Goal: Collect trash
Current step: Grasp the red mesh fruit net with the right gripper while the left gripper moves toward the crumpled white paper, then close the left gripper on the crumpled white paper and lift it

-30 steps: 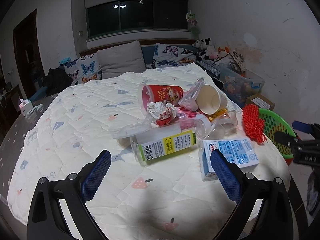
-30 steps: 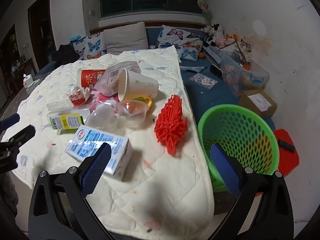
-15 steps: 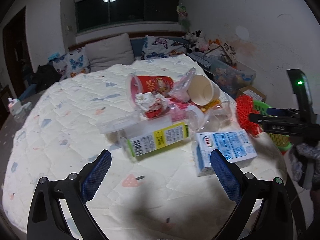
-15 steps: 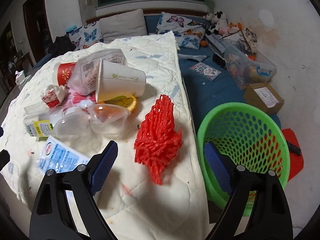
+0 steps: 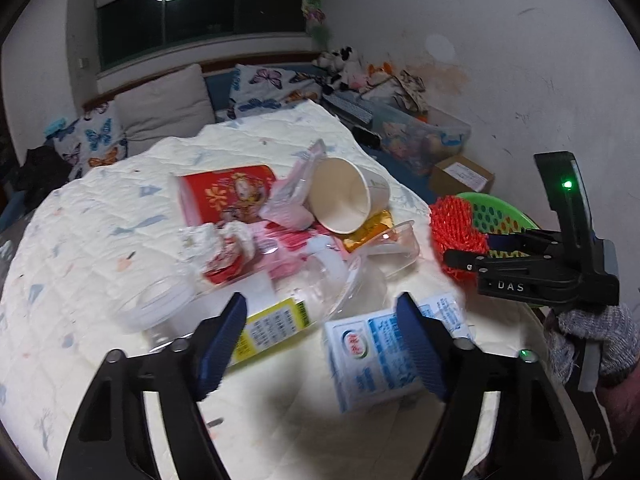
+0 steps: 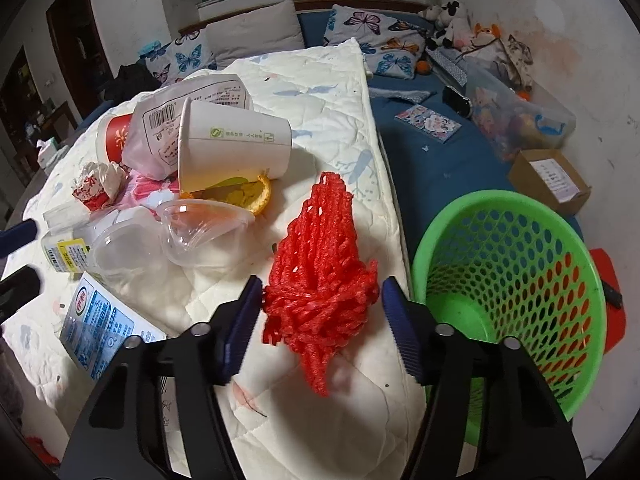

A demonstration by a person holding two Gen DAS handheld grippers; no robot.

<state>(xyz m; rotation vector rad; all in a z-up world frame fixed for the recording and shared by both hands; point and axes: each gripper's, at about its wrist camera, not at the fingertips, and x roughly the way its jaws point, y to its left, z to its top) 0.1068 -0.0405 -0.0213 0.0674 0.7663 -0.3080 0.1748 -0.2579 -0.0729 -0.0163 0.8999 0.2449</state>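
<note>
Trash lies on a quilt-covered table [image 5: 100,216]. My right gripper [image 6: 322,320] is open with its jaws either side of a red foam net [image 6: 320,264] near the table's right edge, not pressing it. The net also shows in the left wrist view [image 5: 456,228]. My left gripper [image 5: 322,340] is open above a blue-white milk carton [image 5: 376,356] and a clear bottle with a yellow label [image 5: 272,328]. A green mesh basket [image 6: 516,280] stands on the floor to the right of the table.
The pile holds a white paper cup [image 6: 236,144], a red cup [image 5: 224,192], clear plastic bowls [image 6: 200,224], a crumpled wrapper [image 5: 220,248] and a plastic bag [image 6: 192,100]. A cardboard box [image 6: 552,180] and a toy bin [image 6: 516,120] sit by the wall.
My right gripper has moved forward and down until its jaws sit around the red net, narrowing somewhat. My left gripper has moved closer over the carton and bottle.
</note>
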